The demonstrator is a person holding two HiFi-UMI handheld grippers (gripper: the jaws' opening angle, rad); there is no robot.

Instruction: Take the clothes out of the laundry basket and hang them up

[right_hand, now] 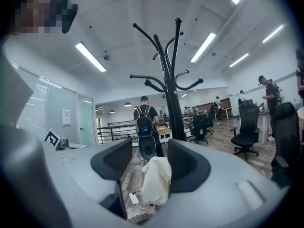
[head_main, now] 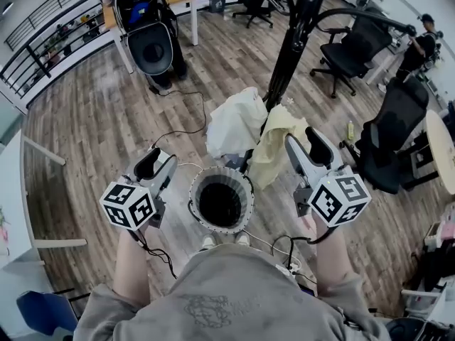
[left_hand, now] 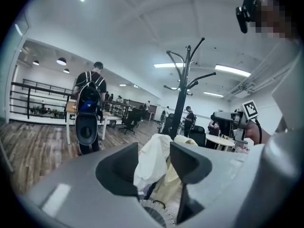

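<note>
The round laundry basket (head_main: 220, 201) stands on the floor at the person's feet, and its inside looks dark and empty. A white garment (head_main: 238, 123) and a pale yellow garment (head_main: 274, 148) hang on the black coat rack (head_main: 295, 34) just beyond it. My left gripper (head_main: 158, 163) is raised left of the basket, open, with nothing in it. My right gripper (head_main: 304, 142) is raised right of the basket beside the yellow garment, also open and empty. In the left gripper view the white garment (left_hand: 152, 158) shows beyond the open jaws. In the right gripper view it (right_hand: 156, 179) shows the same way.
A person with a backpack (head_main: 149, 27) stands by a table at the back. Office chairs (head_main: 352, 48) are to the right of the rack. A cable (head_main: 186, 123) and a white power strip (right_hand: 134, 198) lie on the wooden floor near the basket.
</note>
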